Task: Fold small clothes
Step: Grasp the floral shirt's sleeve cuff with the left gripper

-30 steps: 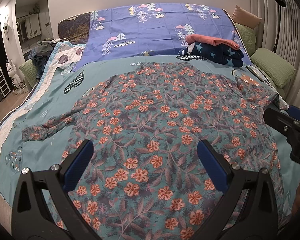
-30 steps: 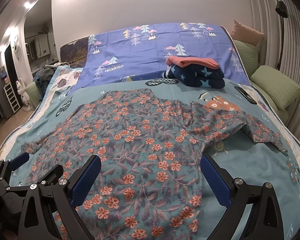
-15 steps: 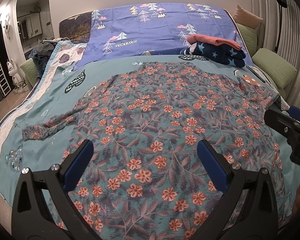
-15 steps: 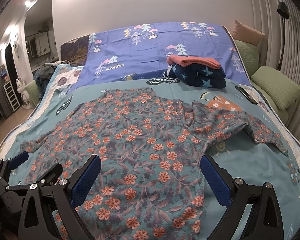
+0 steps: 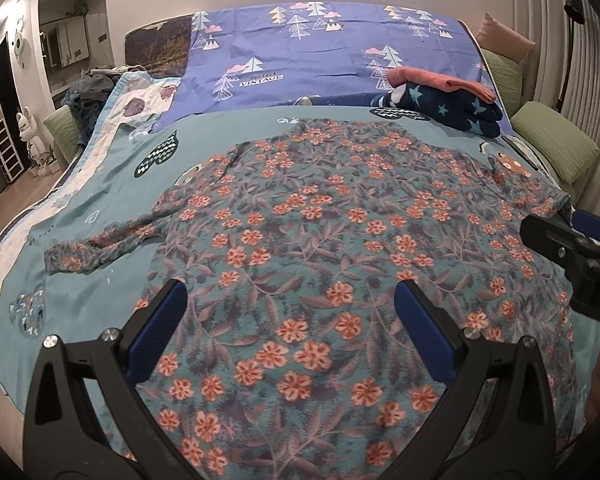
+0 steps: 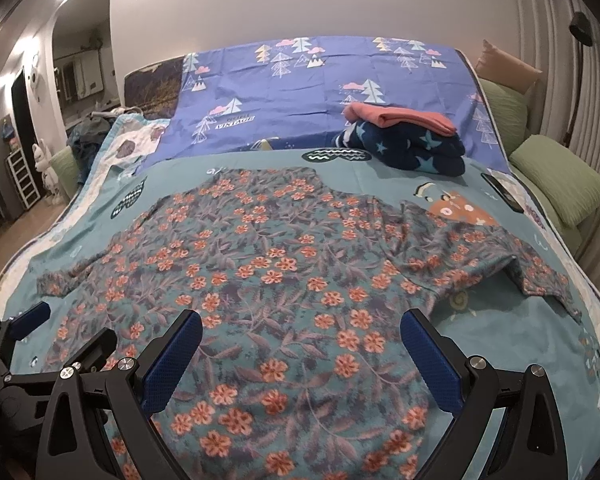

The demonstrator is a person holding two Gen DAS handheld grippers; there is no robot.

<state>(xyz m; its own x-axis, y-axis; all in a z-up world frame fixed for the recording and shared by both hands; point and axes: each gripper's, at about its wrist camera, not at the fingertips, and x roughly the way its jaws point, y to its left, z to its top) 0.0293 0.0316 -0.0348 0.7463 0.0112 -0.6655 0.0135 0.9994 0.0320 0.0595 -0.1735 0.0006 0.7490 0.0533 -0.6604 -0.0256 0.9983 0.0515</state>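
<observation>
Now the floral top [image 5: 340,240] lies flat and unfolded on the teal bedspread [image 5: 100,184], sleeves out. Over its hem, the left gripper [image 5: 288,312] and right gripper [image 6: 300,344] gape wide, empty; next, probably, each must pinch a sleeve.

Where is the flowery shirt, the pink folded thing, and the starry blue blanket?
flowery shirt [image 5: 340,248], left wrist view, on the middle of its body.
pink folded thing [image 6: 400,117], right wrist view, on its top surface.
starry blue blanket [image 6: 412,148], right wrist view, on its front fold, under the pink one.
</observation>
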